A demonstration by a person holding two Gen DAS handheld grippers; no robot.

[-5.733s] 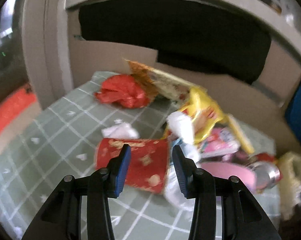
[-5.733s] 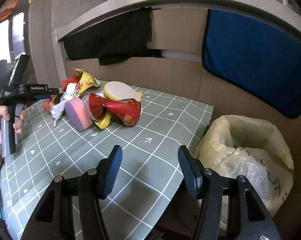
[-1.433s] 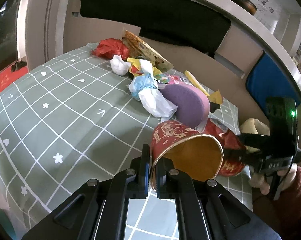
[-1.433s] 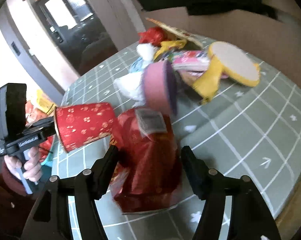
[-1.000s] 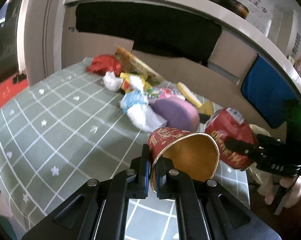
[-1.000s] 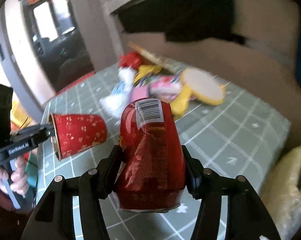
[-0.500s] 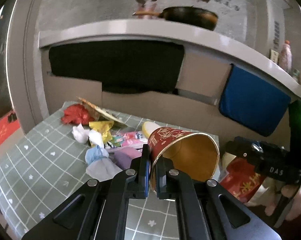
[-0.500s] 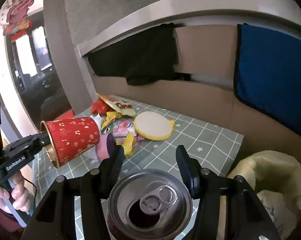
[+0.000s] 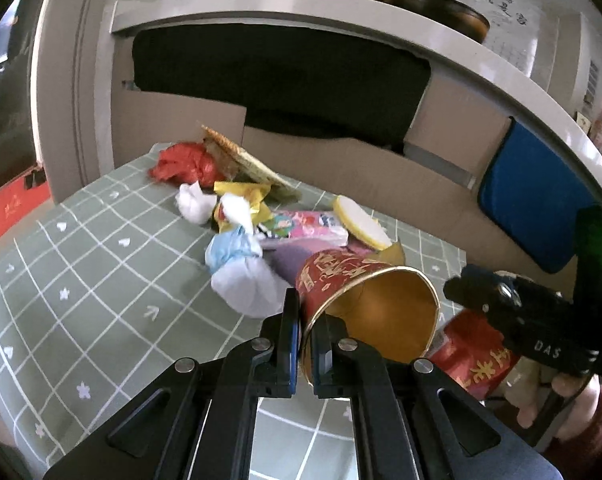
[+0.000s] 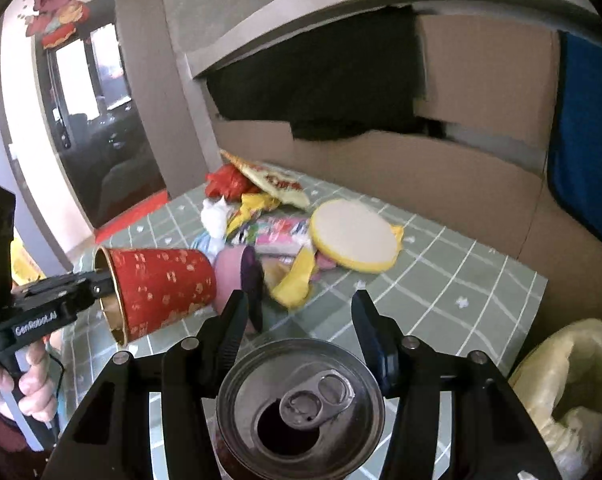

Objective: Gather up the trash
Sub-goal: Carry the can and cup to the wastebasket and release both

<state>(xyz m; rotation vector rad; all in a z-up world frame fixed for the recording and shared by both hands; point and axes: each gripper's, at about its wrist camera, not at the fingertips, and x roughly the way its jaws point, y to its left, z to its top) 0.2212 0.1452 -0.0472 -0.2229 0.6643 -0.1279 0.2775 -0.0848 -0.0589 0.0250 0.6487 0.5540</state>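
Trash is in two places: a heap sits on the green checked bench (image 9: 101, 264) in the middle of both views, and two pieces are already up in the tongs. Biggest of all is the yellow bag (image 10: 573, 380) at the lower right of the right wrist view, with its mouth open; I think the held pieces go in there.

Next biggest is the red paper cup (image 9: 357, 292). The left tongs (image 9: 305, 344) are pressed tight on its rim, one finger inside and one outside, at the lower middle of the left view. The cup lies on its side in the air, its gold inside facing the camera.

Then comes the red can (image 10: 301, 412) at the bottom of the right view, its top with the pull tab facing the camera. The right tongs (image 10: 299, 320) are spread wide around it. Its top sits low, back between the arms, and the fingertips stick out past it (so I cannot tell how firmly it is held).

To do this step well, carry each piece right over the bag's mouth before letting go. The can looks most likely to slip, so keep it level and move slowly. Keep the two tongs apart so the cup and can do not bump.
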